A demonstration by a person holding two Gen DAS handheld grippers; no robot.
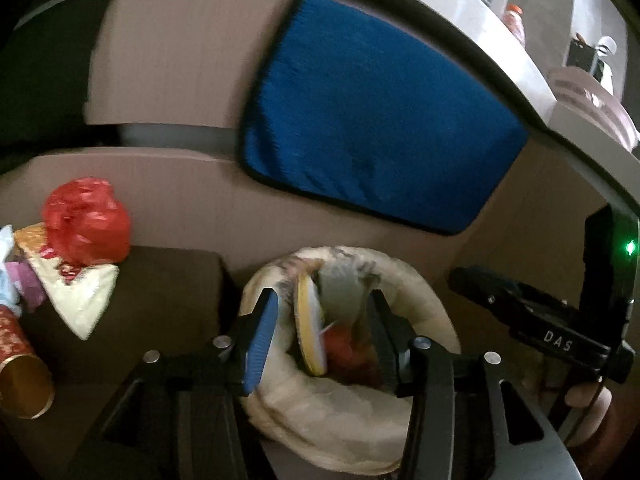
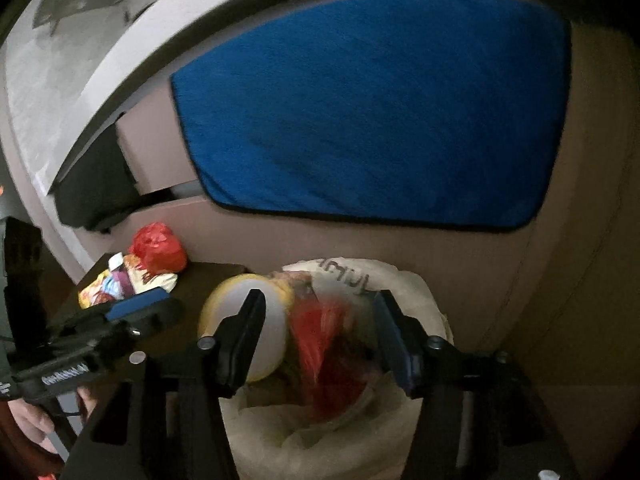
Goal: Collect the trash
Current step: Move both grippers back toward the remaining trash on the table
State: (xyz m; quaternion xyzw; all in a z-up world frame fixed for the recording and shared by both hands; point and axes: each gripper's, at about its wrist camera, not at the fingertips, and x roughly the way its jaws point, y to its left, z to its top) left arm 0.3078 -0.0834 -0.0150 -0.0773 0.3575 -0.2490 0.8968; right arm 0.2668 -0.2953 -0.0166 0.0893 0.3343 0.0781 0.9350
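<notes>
An open cream trash bag (image 1: 340, 420) (image 2: 404, 280) stands below both grippers. In the left wrist view my left gripper (image 1: 320, 338) is open over the bag's mouth. A yellow-rimmed disc (image 1: 310, 324) stands on edge between its fingers, and neither pad touches it. In the right wrist view my right gripper (image 2: 320, 340) is open too, and a blurred red wrapper (image 2: 328, 344) hangs loose between its fingers above the bag. The yellow-rimmed disc (image 2: 272, 320) shows behind the right gripper's left finger. More trash lies at the left: a red plastic ball (image 1: 86, 220) (image 2: 158, 248) and crumpled wrappers (image 1: 76, 292) (image 2: 120, 280).
A gold cardboard tube (image 1: 24, 384) lies on the dark brown surface (image 1: 160, 300) at the left. A blue cloth (image 1: 372, 120) (image 2: 372, 120) hangs over tan cardboard behind the bag. A white table edge (image 1: 500, 40) curves above. A person's hand (image 1: 588, 400) holds the right gripper.
</notes>
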